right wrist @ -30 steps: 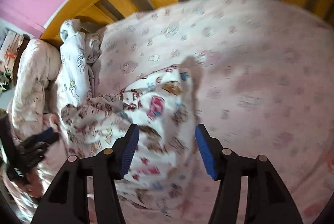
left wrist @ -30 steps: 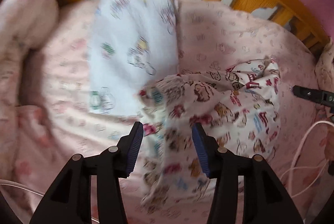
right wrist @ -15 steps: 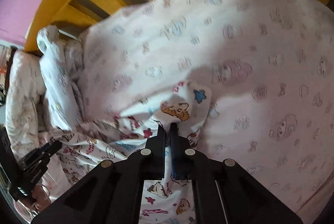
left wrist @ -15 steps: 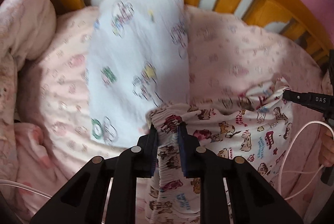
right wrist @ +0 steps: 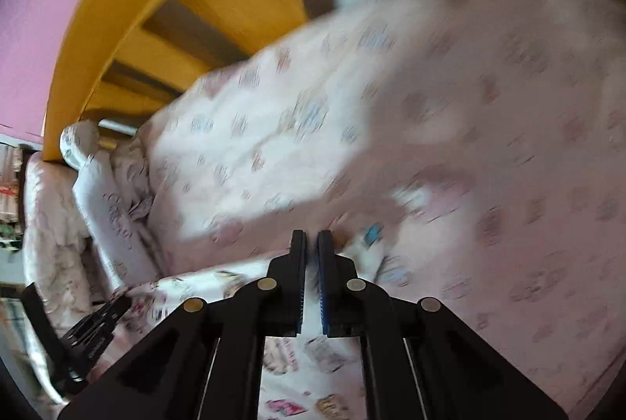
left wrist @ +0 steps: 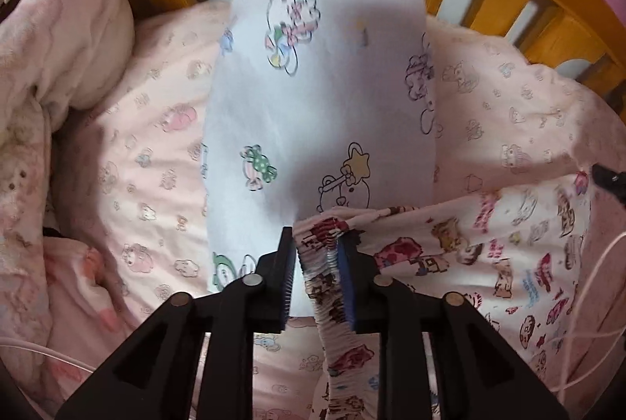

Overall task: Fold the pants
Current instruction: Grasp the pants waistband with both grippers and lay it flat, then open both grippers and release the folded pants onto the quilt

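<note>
my left gripper point(left wrist: 317, 263) has the gathered waistband of the pants point(left wrist: 489, 247) between its jaws, which are easing apart; the band touches the right pad, with a gap at the left one. my right gripper point(right wrist: 312, 265) is pinched nearly closed on a thin edge of the same pants, jaws easing apart slightly. the pants stretch between the two tools over the pink sheet point(left wrist: 156, 154). a white printed cloth point(left wrist: 313, 114) lies just behind, against the yellow bed rail point(left wrist: 555, 32).
</note>
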The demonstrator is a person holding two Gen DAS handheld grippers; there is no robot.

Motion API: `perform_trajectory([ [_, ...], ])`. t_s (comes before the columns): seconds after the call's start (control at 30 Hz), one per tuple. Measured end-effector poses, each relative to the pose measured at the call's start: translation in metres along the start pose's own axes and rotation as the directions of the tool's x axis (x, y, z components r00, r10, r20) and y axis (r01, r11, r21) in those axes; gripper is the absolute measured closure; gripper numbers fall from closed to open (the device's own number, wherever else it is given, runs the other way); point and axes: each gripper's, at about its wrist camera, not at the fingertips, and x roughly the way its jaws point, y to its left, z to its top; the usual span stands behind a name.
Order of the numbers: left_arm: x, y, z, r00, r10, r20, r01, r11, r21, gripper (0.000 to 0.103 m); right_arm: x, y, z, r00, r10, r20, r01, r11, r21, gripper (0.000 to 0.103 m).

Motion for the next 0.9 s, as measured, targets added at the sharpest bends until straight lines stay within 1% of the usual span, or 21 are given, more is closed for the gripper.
perform_trajectory([
  [0.03, -0.008, 0.0, -0.004, 1.0, 0.011, 0.023, -0.011, 1.0, 0.021, 0.068, -0.011, 0.0, -0.002, 1.0, -0.011, 0.02, 0.011, 0.999, -0.036, 0.09],
  [0.07, -0.015, -0.001, -0.008, 0.999, 0.025, 0.039, -0.027, 0.999, 0.035, 0.063, -0.023, 0.001, -0.006, 0.999, -0.01, 0.041, 0.012, 0.998, -0.068, 0.075],
  [0.1, -0.026, 0.001, -0.015, 0.997, 0.049, 0.065, -0.052, 0.998, 0.046, 0.051, -0.043, -0.003, -0.015, 0.997, -0.001, 0.072, 0.009, 0.994, -0.105, 0.054],
  [0.13, -0.036, 0.003, -0.021, 0.994, 0.063, 0.092, -0.067, 0.996, 0.05, 0.049, -0.056, -0.003, -0.023, 0.996, -0.004, 0.093, 0.016, 0.992, -0.128, 0.044],
  [0.17, -0.046, 0.005, -0.029, 0.991, 0.071, 0.11, -0.078, 0.996, 0.053, 0.048, -0.068, -0.004, -0.033, 0.994, -0.011, 0.113, 0.028, 0.988, -0.154, 0.038],
  [0.23, -0.062, 0.009, -0.045, 0.989, 0.08, 0.122, -0.087, 0.995, 0.056, 0.045, -0.086, -0.006, -0.063, 0.996, -0.02, 0.09, 0.04, 0.974, -0.225, 0.038],
  [0.27, -0.067, 0.01, -0.054, 0.99, 0.075, 0.119, -0.082, 0.995, 0.054, 0.045, -0.088, -0.007, -0.076, 0.998, -0.019, 0.062, 0.033, 0.97, -0.239, 0.038],
  [0.33, -0.073, 0.008, -0.077, 0.994, 0.056, 0.098, -0.063, 0.996, 0.07, 0.044, -0.086, -0.016, -0.114, 1.0, -0.001, -0.031, -0.006, 0.972, -0.236, 0.038],
  [0.37, -0.072, 0.005, -0.089, 0.995, 0.05, 0.082, -0.057, 0.995, 0.086, 0.044, -0.083, -0.018, -0.128, 0.997, 0.007, -0.075, -0.024, 0.973, -0.23, 0.039],
  [0.4, -0.07, 0.002, -0.101, 0.997, 0.046, 0.062, -0.052, 0.993, 0.103, 0.044, -0.074, -0.022, -0.15, 0.991, 0.012, -0.136, -0.042, 0.974, -0.22, 0.042],
  [0.47, -0.062, -0.004, -0.127, 0.999, 0.039, 0.007, -0.04, 0.991, 0.126, 0.044, -0.06, -0.026, -0.179, 0.979, 0.003, -0.203, -0.048, 0.975, -0.215, 0.052],
  [0.5, -0.056, -0.007, -0.136, 0.999, 0.035, -0.019, -0.032, 0.991, 0.129, 0.044, -0.05, -0.029, -0.197, 0.97, -0.004, -0.245, -0.05, 0.976, -0.213, 0.053],
  [0.53, -0.049, -0.009, -0.148, 0.998, 0.029, -0.053, -0.021, 0.991, 0.13, 0.044, -0.045, -0.032, -0.207, 0.964, -0.009, -0.266, -0.048, 0.977, -0.206, 0.055],
  [0.57, -0.044, -0.009, -0.158, 0.996, 0.03, -0.079, -0.019, 0.992, 0.129, 0.044, -0.038, -0.035, -0.215, 0.958, -0.014, -0.285, -0.042, 0.981, -0.19, 0.06],
  [0.63, -0.034, -0.01, -0.171, 0.992, 0.056, -0.112, -0.042, 0.991, 0.129, 0.044, -0.026, -0.046, -0.225, 0.945, 0.011, -0.327, -0.05, 0.992, -0.112, 0.062],
  [0.7, -0.025, -0.011, -0.178, 0.987, 0.079, -0.139, -0.061, 0.99, 0.13, 0.044, -0.021, -0.053, -0.227, 0.945, 0.012, -0.327, -0.034, 0.998, -0.06, 0.062],
  [0.77, -0.02, -0.013, -0.181, 0.985, 0.088, -0.149, -0.068, 0.989, 0.132, 0.044, -0.019, -0.052, -0.227, 0.958, -0.039, -0.285, 0.012, 0.995, -0.096, 0.062],
  [0.8, -0.016, -0.014, -0.18, 0.984, 0.09, -0.154, -0.07, 0.989, 0.13, 0.044, -0.018, -0.051, -0.227, 0.962, -0.061, -0.266, 0.031, 0.993, -0.116, 0.068],
  [0.83, -0.012, -0.014, -0.179, 0.983, 0.088, -0.163, -0.068, 0.99, 0.128, 0.054, -0.016, -0.051, -0.227, 0.963, -0.062, -0.261, 0.029, 0.992, -0.125, 0.074],
  [0.87, -0.008, -0.015, -0.179, 0.982, 0.079, -0.174, -0.057, 0.99, 0.126, 0.064, -0.015, -0.054, -0.227, 0.963, -0.046, -0.266, 0.014, 0.992, -0.124, 0.091],
  [0.9, -0.005, -0.015, -0.18, 0.98, 0.064, -0.189, -0.041, 0.992, 0.123, 0.083, -0.013, -0.055, -0.228, 0.961, -0.021, -0.276, -0.011, 0.994, -0.113, 0.097],
])
